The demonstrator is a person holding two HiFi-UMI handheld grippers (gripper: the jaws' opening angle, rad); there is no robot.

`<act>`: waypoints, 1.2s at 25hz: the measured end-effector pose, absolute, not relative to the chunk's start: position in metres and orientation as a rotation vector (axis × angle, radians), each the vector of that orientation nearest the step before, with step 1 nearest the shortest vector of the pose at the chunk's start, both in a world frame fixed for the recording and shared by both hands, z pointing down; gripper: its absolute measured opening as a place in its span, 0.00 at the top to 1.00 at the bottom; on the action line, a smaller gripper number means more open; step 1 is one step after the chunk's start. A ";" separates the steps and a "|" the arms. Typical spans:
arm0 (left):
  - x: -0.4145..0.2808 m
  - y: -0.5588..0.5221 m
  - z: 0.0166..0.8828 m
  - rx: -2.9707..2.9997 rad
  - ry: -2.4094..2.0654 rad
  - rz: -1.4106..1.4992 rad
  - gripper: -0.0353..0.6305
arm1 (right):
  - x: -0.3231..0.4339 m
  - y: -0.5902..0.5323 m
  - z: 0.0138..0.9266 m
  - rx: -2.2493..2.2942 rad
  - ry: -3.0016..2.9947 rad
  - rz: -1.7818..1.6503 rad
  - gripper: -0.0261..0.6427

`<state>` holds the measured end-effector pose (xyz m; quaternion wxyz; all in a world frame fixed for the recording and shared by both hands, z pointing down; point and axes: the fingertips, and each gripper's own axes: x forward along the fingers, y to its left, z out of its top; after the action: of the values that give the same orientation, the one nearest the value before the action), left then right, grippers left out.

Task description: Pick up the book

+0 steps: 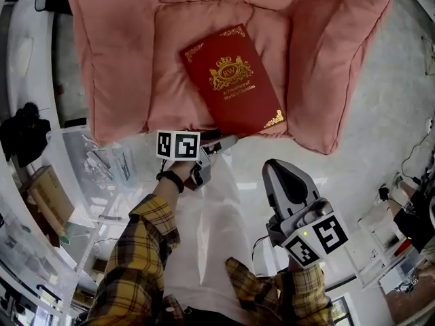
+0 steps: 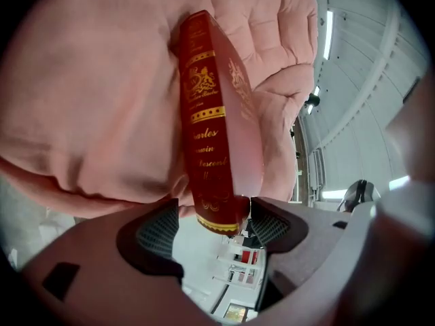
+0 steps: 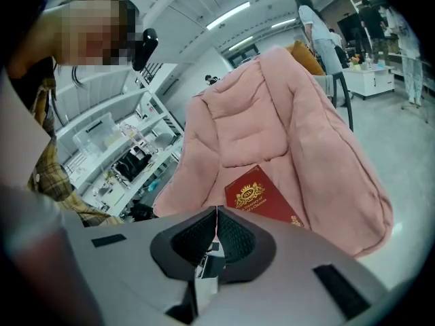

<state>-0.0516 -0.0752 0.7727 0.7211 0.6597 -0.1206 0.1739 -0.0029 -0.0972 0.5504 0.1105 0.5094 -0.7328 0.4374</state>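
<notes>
On the seat of a padded pink armchair (image 1: 115, 80) lies the red book (image 1: 234, 80), flat and slightly askew, its gilt-stamped cover up and its near corner reaching the front edge of the cushion. The step in hand looks like the approach for the grasp: the left gripper (image 1: 221, 145) is at that near corner with its jaws spread wide, and its own view shows the book's lower end standing between them, the right-hand tip at or just beside the cover and the other pad well clear, so nothing is clamped yet. The right gripper (image 1: 280, 167) hangs back over the floor, its jaws together with nothing between them. The next move probably calls for sliding the left jaws a little further onto the book, closing firmly across its thickness, then lifting; the soft cushion may give under the lower jaw, so the book could tip or slip. Around the armchair the floor (image 1: 367, 148) is pale and glossy, open shelving (image 3: 115, 155) with bins lines one side, and people (image 3: 312, 19) stand far off.
</notes>
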 end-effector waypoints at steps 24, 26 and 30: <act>-0.022 -0.126 0.732 1.487 -0.230 0.143 0.46 | 0.000 -0.104 0.552 1.530 -2.147 1.357 0.93; -0.020 -0.131 0.733 1.478 -0.252 0.115 0.46 | 0.003 -0.105 0.553 1.533 -2.142 1.360 0.93; -0.013 -0.162 0.731 1.447 -0.327 -0.019 0.49 | 0.004 -0.106 0.557 1.530 -2.137 1.373 0.93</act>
<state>-0.0132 -0.1616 0.7312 0.7371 0.6591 -0.1487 -0.0085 0.0038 -0.1055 0.5571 0.0880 0.5139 -0.7180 0.4611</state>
